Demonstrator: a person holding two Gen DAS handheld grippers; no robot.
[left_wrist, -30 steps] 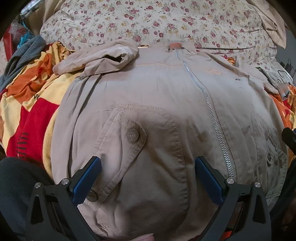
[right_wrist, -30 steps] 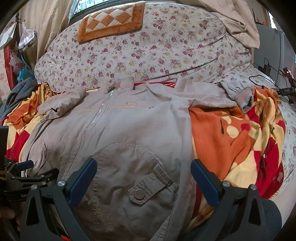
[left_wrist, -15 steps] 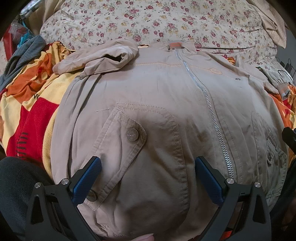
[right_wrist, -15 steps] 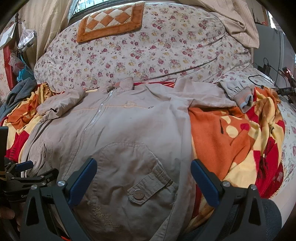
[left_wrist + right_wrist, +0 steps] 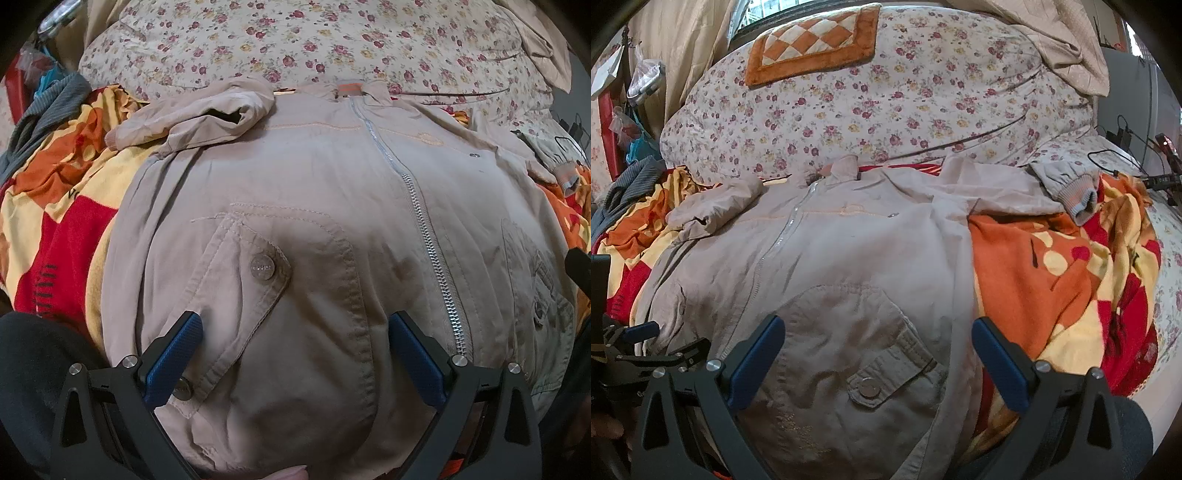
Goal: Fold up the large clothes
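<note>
Both grippers (image 5: 295,345) (image 5: 878,345) are hovering, jaws spread, over the jacket's (image 5: 332,192) near hem — soft, limp cotton, best pinched at hem corners.

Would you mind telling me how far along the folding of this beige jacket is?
Done: the beige jacket lies front up on the patterned blanket, zipper closed. In hand: nothing gripped; the left gripper and right gripper hover open over the hem and pockets. Left: essentially all folding. The left sleeve lies bunched beside the shoulder, the right sleeve is spread outward, and the body is unfolded.
</note>
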